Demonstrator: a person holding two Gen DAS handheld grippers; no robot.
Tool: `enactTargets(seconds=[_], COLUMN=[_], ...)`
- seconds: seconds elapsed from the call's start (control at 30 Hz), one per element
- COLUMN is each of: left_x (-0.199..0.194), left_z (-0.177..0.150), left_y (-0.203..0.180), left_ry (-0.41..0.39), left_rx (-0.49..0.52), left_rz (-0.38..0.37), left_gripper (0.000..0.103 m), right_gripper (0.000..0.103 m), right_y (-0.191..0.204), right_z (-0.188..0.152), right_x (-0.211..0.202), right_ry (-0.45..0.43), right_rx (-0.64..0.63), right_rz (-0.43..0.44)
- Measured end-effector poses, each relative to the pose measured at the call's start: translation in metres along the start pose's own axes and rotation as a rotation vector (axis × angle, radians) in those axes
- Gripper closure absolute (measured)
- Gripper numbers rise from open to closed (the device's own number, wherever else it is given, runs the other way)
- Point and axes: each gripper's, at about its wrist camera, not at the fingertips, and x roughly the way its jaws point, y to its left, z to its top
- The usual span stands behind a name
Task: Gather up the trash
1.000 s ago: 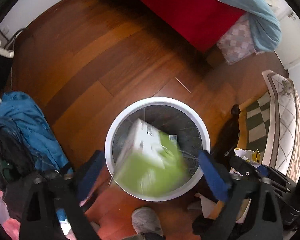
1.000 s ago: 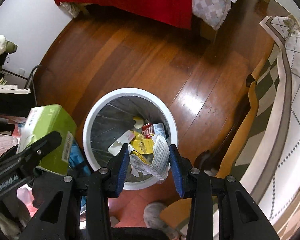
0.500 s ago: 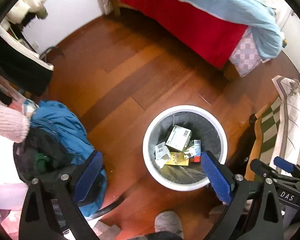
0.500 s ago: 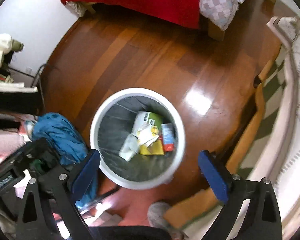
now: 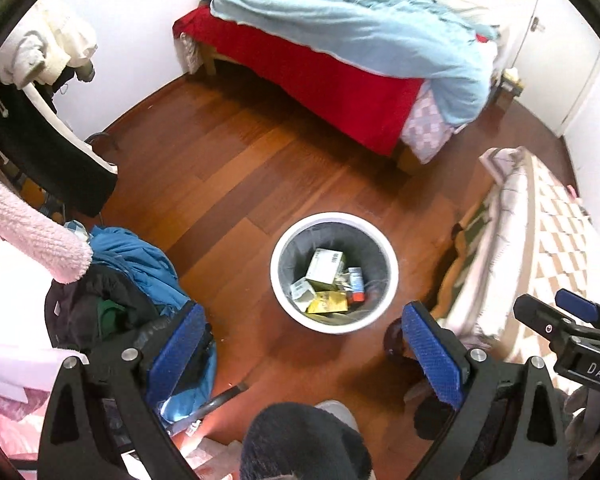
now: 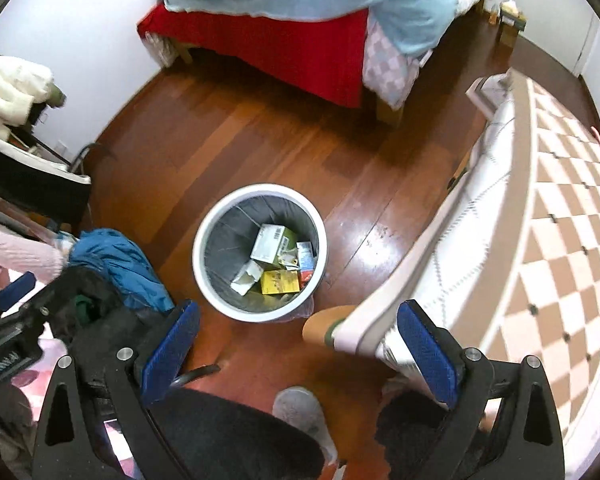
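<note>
- While you held both tools high above the floor, your left gripper [image 5: 304, 344] stood wide apart with nothing between its blue pads [image 5: 178, 350].
- Your right gripper [image 6: 298, 344] was spread just as wide, and it too carried nothing.
- You had the round white waste bin with a grey liner [image 5: 284, 248] [image 6: 204, 236] standing upright on the reddish wooden plank floor [image 5: 220, 168], well below both grippers.
- Inside the bin lay the trash: a white and green cardboard box with a barcode [image 5: 324, 266] [image 6: 271, 243] on top, a flat yellow packet [image 5: 328, 303] [image 6: 280, 282] nearer to you, a small white carton [image 6: 247, 276] to its left, and a narrow red and blue packet [image 5: 356, 284] [image 6: 305, 261] to the right.
- To the left of the bin you had a blue jacket heaped on dark clothing [image 5: 136, 260] [image 6: 116, 260].
- At the far side stood a bed with a red cover and a pale blue blanket [image 5: 340, 60] [image 6: 292, 8].
- On the right ran a checked beige and white quilt [image 5: 552, 232] [image 6: 560, 200], close to the bin.
</note>
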Motion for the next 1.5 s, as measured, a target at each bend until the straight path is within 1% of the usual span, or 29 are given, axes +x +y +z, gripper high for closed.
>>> enactTargets(seconds=[0.23,0.4,0.53,0.8,1.0,1.13,1.2,1.5], left_x=[-0.063,-0.103,-0.127,-0.168,-0.196,-0.204,-0.206,-0.209], left_z=[-0.011,-0.01,-0.007,-0.009,-0.013,-0.019,-0.02,-0.024], left_y=[-0.009,-0.011,-0.012,-0.014,-0.013,-0.011,-0.009,-0.004], left_ry=[-0.065,-0.109,-0.127,-0.174,-0.225,-0.229,-0.228,-0.236], left_rx=[0.037,0.043,0.054,0.057,0.054,0.059,0.052,0.039], left_rz=[-0.088,-0.169,-0.235,-0.331,-0.349,-0.352,-0.349,-0.328], left_gripper=[0.002,0.002,0.002,0.002,0.002,0.002,0.002,0.002], right_gripper=[0.003,0.003,0.003,0.003,0.003,0.002,0.0,0.0], right_y=[0.009,0.015,0.016,0.016,0.025,0.031,0.034,0.035], right_z=[-0.026,-0.041,-0.049,-0.055,-0.057,-0.058,-0.06,-0.064], right_x=[-0.083,-0.135,-0.168,-0.219,-0.251,-0.265,-0.271,-0.274], right_ry=[-0.081,-0.132,-0.168,-0.216,-0.243,-0.25,-0.248,-0.232], right_rx=[-0.012,-0.019,-0.021,-0.029,-0.066,-0.078,-0.086,-0.101], right_rz=[0.049,0.098,0.144,0.232,0.269,0.287,0.299,0.33])
